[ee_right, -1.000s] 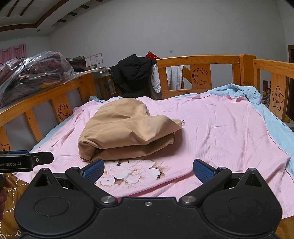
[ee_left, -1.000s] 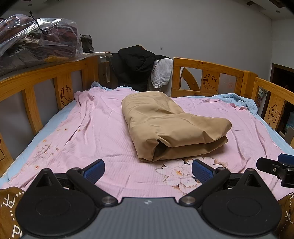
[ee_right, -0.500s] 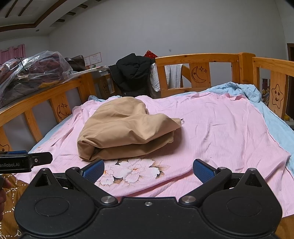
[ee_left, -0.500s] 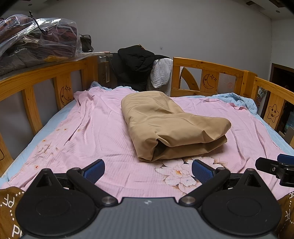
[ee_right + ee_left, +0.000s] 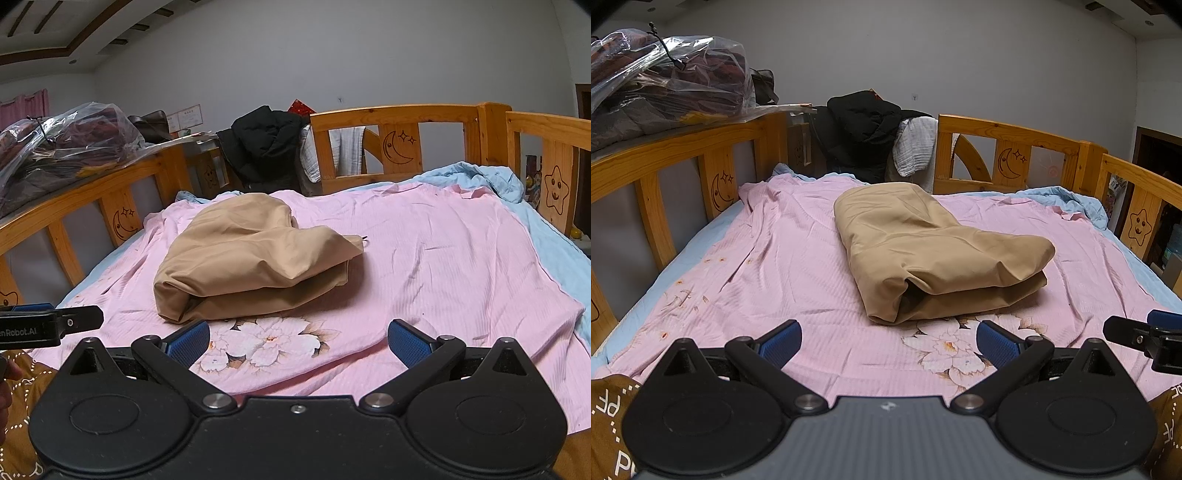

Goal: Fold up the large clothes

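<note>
A tan garment (image 5: pixel 923 251) (image 5: pixel 251 262) lies folded into a thick bundle in the middle of a pink floral sheet (image 5: pixel 783 266) (image 5: pixel 443 258) on the bed. My left gripper (image 5: pixel 888 343) hovers open over the sheet's near edge, short of the bundle, with nothing between its blue pads. My right gripper (image 5: pixel 297 341) is open too, just in front of the bundle's near fold, holding nothing. Each gripper's tip shows at the edge of the other's view.
Wooden bed rails (image 5: pixel 1008 147) (image 5: pixel 402 136) with moon and star carvings surround the mattress. A black jacket (image 5: pixel 864 129) and a white cloth hang at the far rail. A plastic bag of clothes (image 5: pixel 665 81) sits beyond the left rail. A blue sheet (image 5: pixel 546 236) lies under the pink one.
Both grippers have stayed open and nearly still. The right wrist view has shifted slightly, with the bundle drifting a little left. The garment has not moved.
</note>
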A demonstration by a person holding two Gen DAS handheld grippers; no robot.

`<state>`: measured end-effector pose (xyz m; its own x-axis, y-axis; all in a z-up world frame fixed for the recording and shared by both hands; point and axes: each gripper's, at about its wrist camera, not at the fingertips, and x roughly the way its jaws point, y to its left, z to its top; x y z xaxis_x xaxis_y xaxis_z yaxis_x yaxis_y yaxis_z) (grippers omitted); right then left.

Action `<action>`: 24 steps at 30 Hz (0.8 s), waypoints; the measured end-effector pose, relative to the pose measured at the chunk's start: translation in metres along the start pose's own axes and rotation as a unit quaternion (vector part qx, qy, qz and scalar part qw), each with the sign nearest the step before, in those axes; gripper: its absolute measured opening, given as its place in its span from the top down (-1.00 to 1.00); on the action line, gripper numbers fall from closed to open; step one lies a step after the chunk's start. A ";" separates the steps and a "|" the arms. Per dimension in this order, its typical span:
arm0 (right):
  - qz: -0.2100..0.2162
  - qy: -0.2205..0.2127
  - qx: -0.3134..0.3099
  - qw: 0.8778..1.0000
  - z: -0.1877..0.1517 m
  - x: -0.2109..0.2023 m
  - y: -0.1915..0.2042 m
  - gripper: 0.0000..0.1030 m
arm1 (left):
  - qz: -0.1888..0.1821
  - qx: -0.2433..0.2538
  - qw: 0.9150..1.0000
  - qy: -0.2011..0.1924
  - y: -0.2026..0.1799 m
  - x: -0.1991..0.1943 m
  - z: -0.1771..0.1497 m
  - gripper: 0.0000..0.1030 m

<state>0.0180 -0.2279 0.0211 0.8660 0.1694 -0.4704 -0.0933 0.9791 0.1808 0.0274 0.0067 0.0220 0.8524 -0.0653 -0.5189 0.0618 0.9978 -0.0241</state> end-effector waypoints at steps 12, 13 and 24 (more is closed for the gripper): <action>0.000 0.001 0.001 1.000 0.001 0.000 -0.001 -0.99 | -0.003 0.000 1.000 0.001 -0.001 0.000 -0.001 -0.99; -0.001 0.001 0.001 1.000 0.000 0.000 -0.001 -0.99 | -0.003 0.000 1.000 0.001 -0.001 0.000 -0.001 -0.99; -0.004 0.002 0.005 1.000 -0.002 0.001 -0.003 -0.99 | 0.014 0.006 1.000 0.001 -0.001 -0.002 0.002 -0.99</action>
<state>0.0183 -0.2304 0.0185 0.8645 0.1616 -0.4759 -0.0805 0.9792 0.1862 0.0269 0.0059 0.0250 0.8527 -0.0367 -0.5211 0.0439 0.9990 0.0015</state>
